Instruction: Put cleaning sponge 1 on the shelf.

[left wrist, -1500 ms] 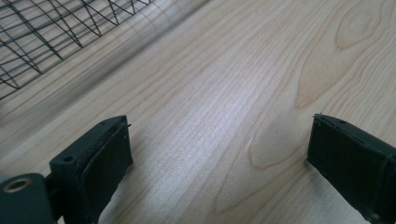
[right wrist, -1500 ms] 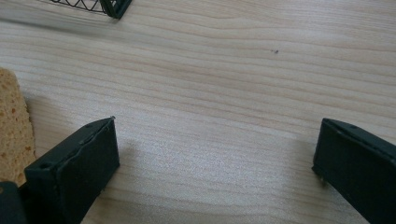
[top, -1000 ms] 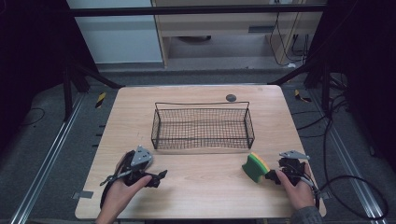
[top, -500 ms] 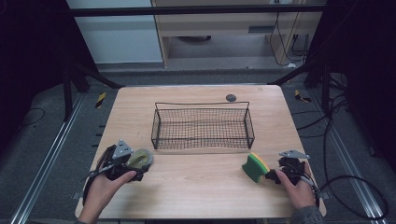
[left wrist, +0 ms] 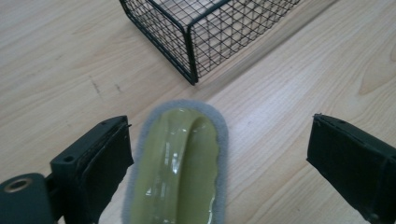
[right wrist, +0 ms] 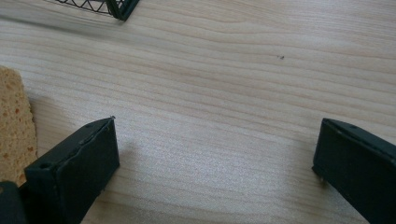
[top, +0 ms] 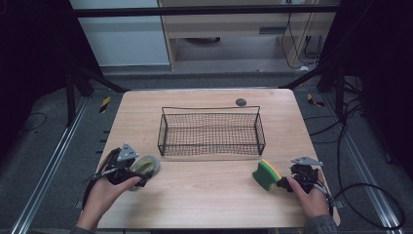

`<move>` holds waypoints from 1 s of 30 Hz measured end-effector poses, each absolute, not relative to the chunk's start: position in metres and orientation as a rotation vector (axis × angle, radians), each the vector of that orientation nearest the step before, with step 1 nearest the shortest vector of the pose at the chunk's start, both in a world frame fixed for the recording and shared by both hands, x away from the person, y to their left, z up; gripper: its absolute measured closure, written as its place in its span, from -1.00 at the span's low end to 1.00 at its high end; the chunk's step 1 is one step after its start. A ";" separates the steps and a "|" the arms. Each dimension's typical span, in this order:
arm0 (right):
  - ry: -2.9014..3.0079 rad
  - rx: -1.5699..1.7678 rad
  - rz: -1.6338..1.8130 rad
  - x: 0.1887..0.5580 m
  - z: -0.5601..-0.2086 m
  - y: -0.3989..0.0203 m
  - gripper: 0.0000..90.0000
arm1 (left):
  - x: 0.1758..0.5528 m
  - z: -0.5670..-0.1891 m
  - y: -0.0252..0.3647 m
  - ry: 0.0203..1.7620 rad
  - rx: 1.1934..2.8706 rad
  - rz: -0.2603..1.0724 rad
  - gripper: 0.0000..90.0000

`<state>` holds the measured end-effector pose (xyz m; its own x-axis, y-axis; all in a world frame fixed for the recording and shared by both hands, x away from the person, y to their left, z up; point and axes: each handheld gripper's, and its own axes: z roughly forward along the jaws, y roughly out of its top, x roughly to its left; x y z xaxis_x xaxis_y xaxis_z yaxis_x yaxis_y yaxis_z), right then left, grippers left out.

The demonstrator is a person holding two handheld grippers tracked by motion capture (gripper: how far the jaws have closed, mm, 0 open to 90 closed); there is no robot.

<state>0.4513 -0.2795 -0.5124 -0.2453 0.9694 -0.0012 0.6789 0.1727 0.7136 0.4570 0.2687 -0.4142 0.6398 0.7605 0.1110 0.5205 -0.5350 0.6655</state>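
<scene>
Seen from the high view on a pale wooden table (top: 209, 200): a black wire-mesh rectangular basket (top: 212, 132) at centre, with a small dark round disc (top: 240, 102) just beyond its far rim at about 1 o'clock. At 8 o'clock from the basket, near the table's left edge, the left gripper (top: 139, 171), held in the left hand (top: 104, 192), jaws spread wide either side of an olive-green oval scrubbing pad with a grey felt border (left wrist: 180, 165); in the left gripper view, pad lying flat between the jaws, close to the left one, well apart from the right. At 4 o'clock from the basket, the right gripper (top: 285, 183) in the right hand (top: 308, 195), jaws likewise spread over bare wood. Just beside its left jaw, a green-and-yellow rectangular sponge (top: 265, 174).
</scene>
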 end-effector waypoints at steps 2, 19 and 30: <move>1.997 1.548 0.836 0.452 -0.512 -0.280 -0.99 | 0.464 -0.408 0.270 0.997 2.317 0.531 -0.82; 2.008 1.547 0.840 0.452 -0.512 -0.280 -0.99 | 0.503 -0.407 0.264 1.021 2.695 0.300 -0.25; 2.012 1.543 0.842 0.452 -0.512 -0.280 -0.99 | 0.514 -0.418 0.266 1.048 2.756 0.213 0.00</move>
